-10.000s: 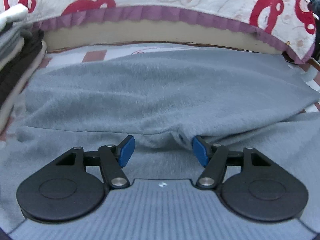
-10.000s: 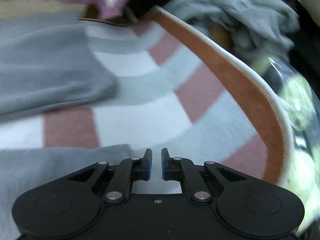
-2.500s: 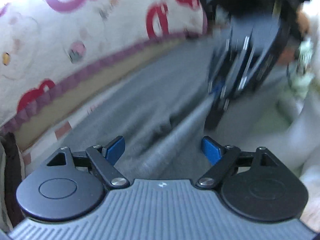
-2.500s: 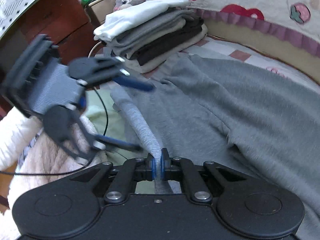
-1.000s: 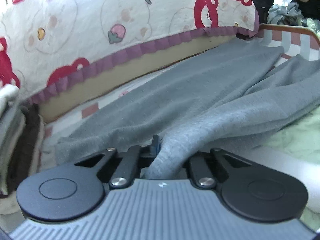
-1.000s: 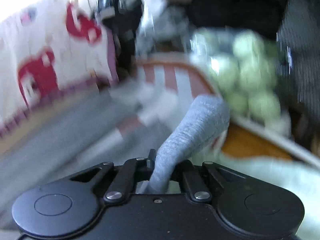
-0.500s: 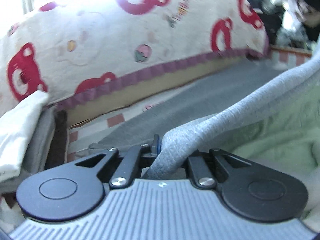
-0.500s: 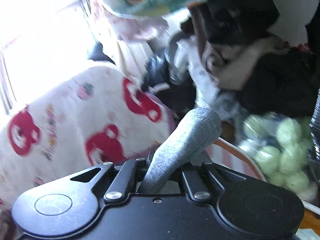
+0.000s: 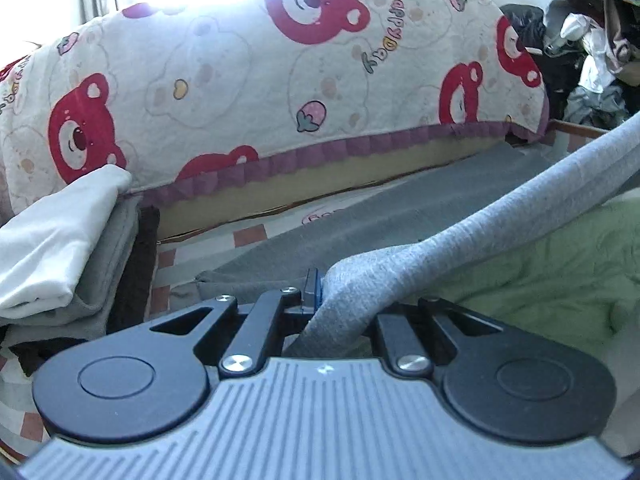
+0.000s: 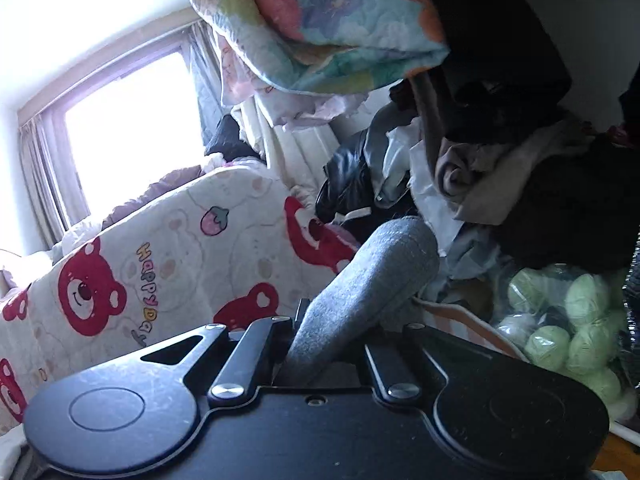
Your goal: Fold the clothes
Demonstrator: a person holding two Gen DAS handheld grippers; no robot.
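A grey knit garment [image 9: 460, 240] is lifted by its ribbed edge, which stretches taut from my left gripper [image 9: 326, 294] up to the right. That gripper is shut on the ribbed edge. The rest of the garment [image 9: 400, 216] lies on the checked bed surface behind. In the right wrist view, my right gripper [image 10: 320, 328] is shut on another roll of the same grey edge [image 10: 372, 276], held high and tilted toward the room. The fingertips of both grippers are hidden by the cloth.
A stack of folded clothes [image 9: 68, 248] sits at the left. A bear-print quilt [image 9: 280, 92] covers the backrest. A light green blanket [image 9: 560, 272] lies at the right. Piled clothes [image 10: 480, 168] and a bag of green balls [image 10: 568, 332] stand beyond the bed's end.
Both grippers have risen with the grey edge since a second ago. The right gripper tipped upward, from the bed toward the window and clothes pile. The edge now hangs taut between them.
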